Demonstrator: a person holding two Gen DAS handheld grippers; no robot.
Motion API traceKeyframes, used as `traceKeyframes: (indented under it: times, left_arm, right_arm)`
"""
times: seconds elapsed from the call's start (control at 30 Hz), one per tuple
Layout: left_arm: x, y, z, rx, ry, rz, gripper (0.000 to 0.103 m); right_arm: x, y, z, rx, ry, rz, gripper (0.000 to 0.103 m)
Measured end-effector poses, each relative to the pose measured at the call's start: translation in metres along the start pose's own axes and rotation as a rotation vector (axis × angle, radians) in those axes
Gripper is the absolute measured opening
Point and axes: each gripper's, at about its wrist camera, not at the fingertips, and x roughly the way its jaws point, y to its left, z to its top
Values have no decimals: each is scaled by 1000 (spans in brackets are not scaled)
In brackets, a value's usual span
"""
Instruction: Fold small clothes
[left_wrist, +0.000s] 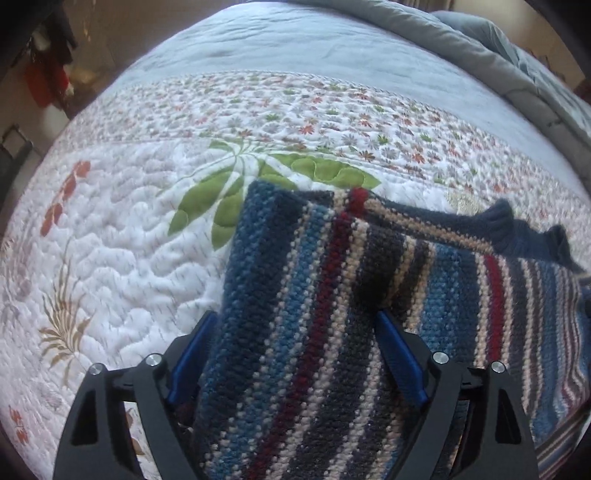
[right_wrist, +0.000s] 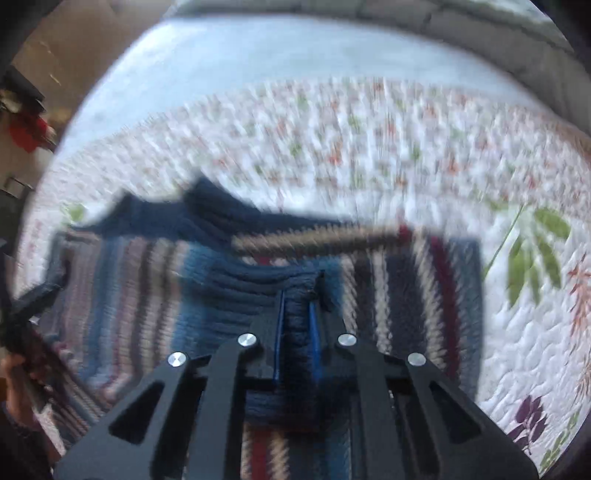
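Observation:
A striped knitted sweater (left_wrist: 332, 295) in blue, navy, red and cream lies on the quilted bed. In the left wrist view my left gripper (left_wrist: 295, 325) has its jaws wide apart on either side of a raised fold of the sweater, and no pinch shows. In the blurred right wrist view the sweater (right_wrist: 406, 288) spreads below, and my right gripper (right_wrist: 299, 306) is shut on a navy ribbed part of the sweater, held between its blue pads. The other gripper shows at the left edge (right_wrist: 33, 306).
The bed carries a white floral quilt (left_wrist: 129, 240) with a pale blue blanket (left_wrist: 295, 48) behind it and a grey duvet (left_wrist: 480, 48) at the far right. The room's floor and dark furniture (left_wrist: 22, 110) lie beyond the left edge.

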Motion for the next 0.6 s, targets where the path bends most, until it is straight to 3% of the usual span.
traceKeyframes:
  times: [0.1,0.17,0.27,0.47,0.6]
  left_arm:
    - [-6,1,-1,-21,16,-1,87]
    - [-18,2,-7,-20,19,11,86]
    - [-46,3,-35,21,12,41,86]
    - [-102,9,-139,140,20,1,86]
    - [-120,20,-204,173,67,16,86]
  right_arm:
    - [-6,6,-4,-37,-41,0,16]
    - [-22,0,-10,-18,-55,55,20]
    - [-48,-7,-40,-37,-60,74,26]
    - [-81,-15,-163,-69,21,147,28]
    - [-102,-32,-250,-45,65,180,36]
